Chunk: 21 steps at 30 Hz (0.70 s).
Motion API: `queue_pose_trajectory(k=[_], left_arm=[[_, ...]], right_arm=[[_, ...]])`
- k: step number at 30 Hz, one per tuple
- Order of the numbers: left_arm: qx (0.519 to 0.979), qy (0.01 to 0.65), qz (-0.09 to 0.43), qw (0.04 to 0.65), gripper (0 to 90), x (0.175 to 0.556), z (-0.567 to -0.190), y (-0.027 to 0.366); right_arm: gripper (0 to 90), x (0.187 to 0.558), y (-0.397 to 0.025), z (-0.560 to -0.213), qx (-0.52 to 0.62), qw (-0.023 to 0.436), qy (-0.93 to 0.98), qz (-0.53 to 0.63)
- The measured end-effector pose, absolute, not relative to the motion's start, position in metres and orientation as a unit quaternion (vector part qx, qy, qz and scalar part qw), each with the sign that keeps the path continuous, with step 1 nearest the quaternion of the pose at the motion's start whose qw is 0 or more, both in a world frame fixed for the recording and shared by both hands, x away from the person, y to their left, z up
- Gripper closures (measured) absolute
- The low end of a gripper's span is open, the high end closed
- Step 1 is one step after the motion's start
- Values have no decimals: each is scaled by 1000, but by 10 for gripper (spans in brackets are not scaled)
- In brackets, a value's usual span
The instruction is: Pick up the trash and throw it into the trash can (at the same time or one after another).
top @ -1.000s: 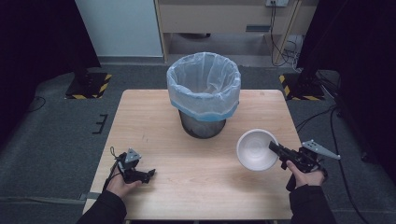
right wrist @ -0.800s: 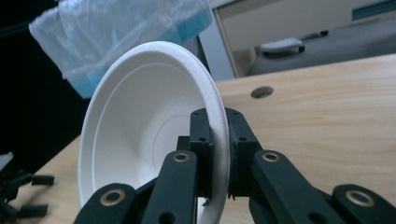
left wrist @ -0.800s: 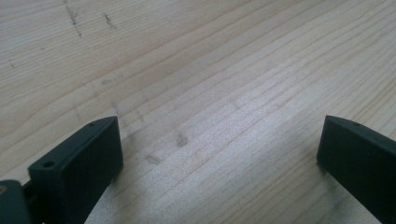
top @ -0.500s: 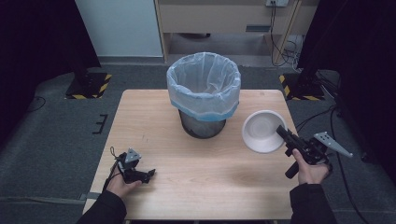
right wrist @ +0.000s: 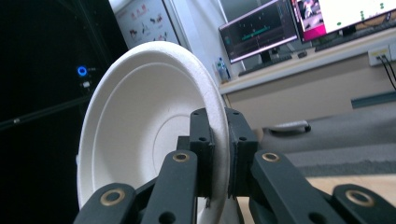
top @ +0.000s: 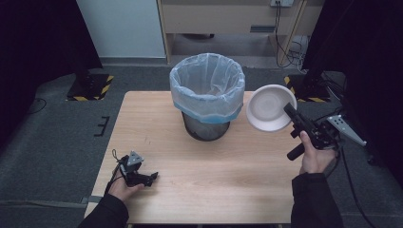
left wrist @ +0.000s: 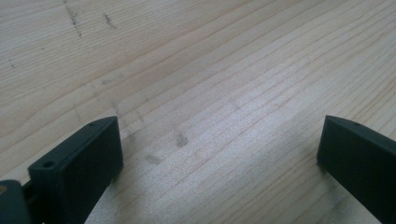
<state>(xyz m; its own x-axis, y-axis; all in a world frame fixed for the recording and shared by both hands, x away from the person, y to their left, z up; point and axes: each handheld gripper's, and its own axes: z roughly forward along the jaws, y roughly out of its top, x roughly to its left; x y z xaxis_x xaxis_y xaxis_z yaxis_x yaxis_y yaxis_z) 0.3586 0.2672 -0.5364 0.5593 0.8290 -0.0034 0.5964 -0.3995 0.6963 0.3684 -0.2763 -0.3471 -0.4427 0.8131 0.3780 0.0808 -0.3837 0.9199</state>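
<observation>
The right gripper pinches the rim of the white paper bowl and holds it up beside the bin; to drop it in well, it should go over the bag's opening before letting go. The left gripper rests spread apart on the table. A second ago the bowl was lower and nearer the person.

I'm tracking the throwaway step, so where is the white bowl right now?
In the high view the white bowl is lifted and tilted at the table's far right, just right of the lined trash bin, its rim clamped in the right gripper.
</observation>
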Motion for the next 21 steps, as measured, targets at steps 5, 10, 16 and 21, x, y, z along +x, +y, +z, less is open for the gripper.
queue_pose_trajectory(k=[5, 10, 16, 21], left_arm=[[818, 436, 175, 333, 0, 359, -536, 267], [818, 436, 175, 332, 0, 359, -536, 267], [818, 436, 175, 333, 0, 359, -536, 267], [818, 436, 175, 333, 0, 359, -536, 267]], right_arm=[[838, 379, -266, -335, 453, 274, 478, 701], [838, 391, -256, -321, 445, 292, 481, 696], [838, 405, -244, -304, 437, 306, 479, 697], [838, 419, -231, -292, 432, 316, 481, 694]])
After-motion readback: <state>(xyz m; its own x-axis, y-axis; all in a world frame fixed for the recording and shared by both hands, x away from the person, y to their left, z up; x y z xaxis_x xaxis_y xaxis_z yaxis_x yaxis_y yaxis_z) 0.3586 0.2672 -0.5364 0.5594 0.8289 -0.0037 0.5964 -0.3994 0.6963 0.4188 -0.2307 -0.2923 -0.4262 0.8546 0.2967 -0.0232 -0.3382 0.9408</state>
